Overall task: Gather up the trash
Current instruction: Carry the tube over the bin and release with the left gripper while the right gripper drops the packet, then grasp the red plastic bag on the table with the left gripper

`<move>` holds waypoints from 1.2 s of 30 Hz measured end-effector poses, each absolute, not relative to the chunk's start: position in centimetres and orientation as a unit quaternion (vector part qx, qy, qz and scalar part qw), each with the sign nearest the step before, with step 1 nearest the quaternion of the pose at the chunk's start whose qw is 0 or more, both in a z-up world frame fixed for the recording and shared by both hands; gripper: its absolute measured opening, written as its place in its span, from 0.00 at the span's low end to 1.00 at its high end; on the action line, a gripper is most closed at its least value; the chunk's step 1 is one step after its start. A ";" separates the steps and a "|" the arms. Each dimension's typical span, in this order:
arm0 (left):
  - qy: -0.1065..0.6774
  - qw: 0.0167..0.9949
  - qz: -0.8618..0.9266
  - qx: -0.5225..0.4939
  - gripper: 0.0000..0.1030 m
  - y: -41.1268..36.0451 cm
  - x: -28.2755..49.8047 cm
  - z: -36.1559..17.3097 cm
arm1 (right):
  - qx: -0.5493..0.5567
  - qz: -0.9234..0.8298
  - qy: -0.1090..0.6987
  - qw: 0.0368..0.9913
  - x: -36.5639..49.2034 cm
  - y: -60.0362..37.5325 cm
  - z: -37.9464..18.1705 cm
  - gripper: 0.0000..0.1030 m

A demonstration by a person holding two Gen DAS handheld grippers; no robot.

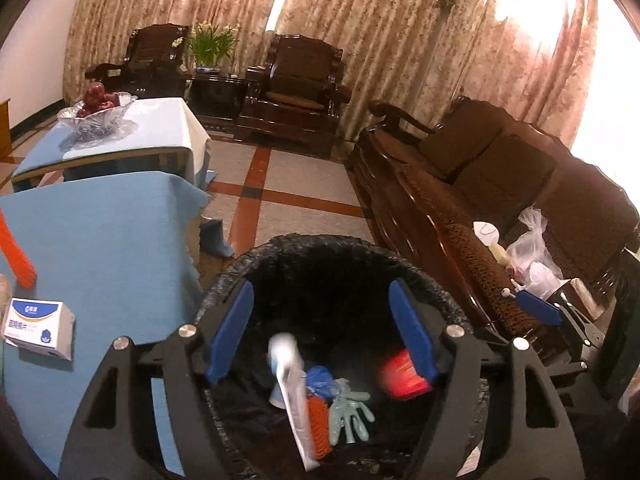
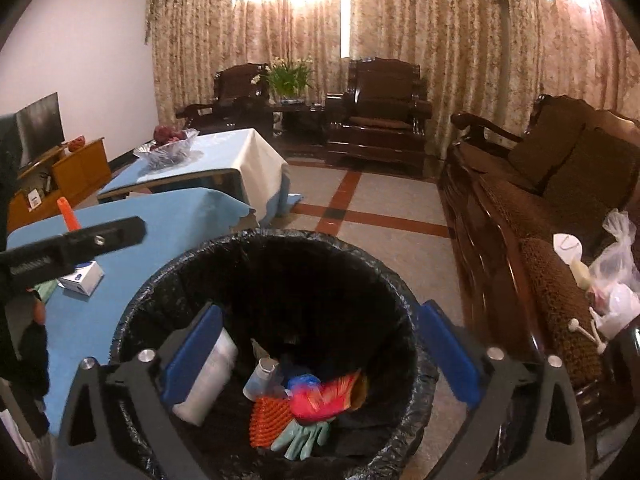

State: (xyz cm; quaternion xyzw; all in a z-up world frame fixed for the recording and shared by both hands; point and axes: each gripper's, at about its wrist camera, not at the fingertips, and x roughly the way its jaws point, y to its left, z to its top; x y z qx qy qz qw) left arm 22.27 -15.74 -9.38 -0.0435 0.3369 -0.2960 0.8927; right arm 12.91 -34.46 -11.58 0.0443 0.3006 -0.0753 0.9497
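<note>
A trash bin lined with a black bag stands on the floor between the blue-covered table and the sofa. Inside lie a white tube, a red wrapper, an orange mesh piece, a pale green glove and a blue scrap. The tube and wrapper look blurred, as if falling. My left gripper is open and empty above the bin. My right gripper is open and empty above the bin.
A small white and blue box and an orange object lie on the blue table. Plastic bags and small items sit on the brown sofa. A fruit bowl stands on the far table.
</note>
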 end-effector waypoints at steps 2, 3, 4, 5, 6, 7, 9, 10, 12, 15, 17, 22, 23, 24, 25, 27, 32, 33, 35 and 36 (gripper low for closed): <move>0.336 0.897 -0.285 -0.042 0.72 -14.9 22.3 -9.3 | 0.051 -0.073 0.299 0.950 12.8 -34.2 -11.6 0.94; 0.335 0.898 -0.281 -0.042 0.74 -14.4 22.3 -9.2 | 0.054 -0.071 0.298 0.950 12.9 -34.0 -11.6 0.94; 0.332 0.902 -0.273 -0.040 0.75 -13.9 22.2 -9.1 | 0.057 -0.067 0.296 0.951 13.0 -33.7 -11.5 0.94; 0.329 0.905 -0.266 -0.038 0.78 -13.3 22.2 -9.0 | 0.058 -0.064 0.295 0.952 12.9 -33.4 -11.4 0.94; 0.324 0.910 -0.257 -0.035 0.79 -12.3 21.9 -8.8 | 0.059 -0.059 0.293 0.953 12.9 -32.9 -11.3 0.94; 0.321 0.912 -0.252 -0.034 0.80 -11.8 21.8 -8.6 | 0.060 -0.055 0.292 0.953 13.0 -32.5 -11.2 0.94; 0.314 0.919 -0.236 -0.027 0.81 -10.3 21.4 -8.2 | 0.061 -0.041 0.287 0.955 13.3 -31.2 -10.8 0.94; 0.312 0.922 -0.227 -0.025 0.81 -9.3 21.1 -8.1 | 0.061 -0.036 0.285 0.956 13.5 -30.7 -10.7 0.94; 0.310 0.927 -0.211 -0.025 0.82 -7.5 20.7 -7.8 | 0.062 -0.017 0.281 0.957 13.8 -29.2 -10.4 0.94; 0.308 0.935 -0.176 -0.027 0.82 -4.0 19.9 -7.5 | 0.059 0.013 0.276 0.959 14.7 -26.6 -9.9 0.94; 0.306 0.940 -0.152 -0.023 0.82 -1.7 19.4 -7.4 | 0.056 0.036 0.272 0.960 15.3 -24.7 -9.7 0.94; 0.300 0.951 -0.075 -0.013 0.82 4.7 17.8 -7.6 | 0.045 0.091 0.269 0.958 16.9 -19.1 -9.8 0.94; 0.301 0.952 -0.061 -0.013 0.82 5.9 17.6 -7.7 | 0.044 0.102 0.269 0.957 17.2 -18.1 -9.9 0.94; 0.302 0.952 -0.044 -0.013 0.82 7.3 17.3 -8.0 | 0.042 0.109 0.268 0.956 17.4 -17.5 -10.0 0.94; 0.305 0.952 -0.028 -0.014 0.82 8.7 17.1 -8.3 | 0.039 0.120 0.266 0.956 17.7 -16.2 -10.2 0.94; 0.311 0.950 -0.005 -0.020 0.82 10.9 16.7 -8.7 | 0.033 0.135 0.264 0.954 18.1 -14.7 -10.5 0.94; 0.322 0.946 0.034 -0.035 0.82 14.9 16.0 -9.8 | 0.022 0.165 0.267 0.949 19.5 -10.8 -11.6 0.94; 0.325 0.944 0.038 -0.041 0.82 15.6 16.0 -10.2 | 0.019 0.169 0.269 0.948 19.9 -10.1 -11.9 0.94; 0.333 0.941 0.041 -0.045 0.82 16.4 16.2 -10.9 | 0.015 0.175 0.271 0.946 20.3 -9.2 -12.3 0.94; 0.337 0.939 0.043 -0.047 0.82 16.4 16.3 -11.1 | 0.014 0.177 0.273 0.945 20.6 -8.7 -12.6 0.94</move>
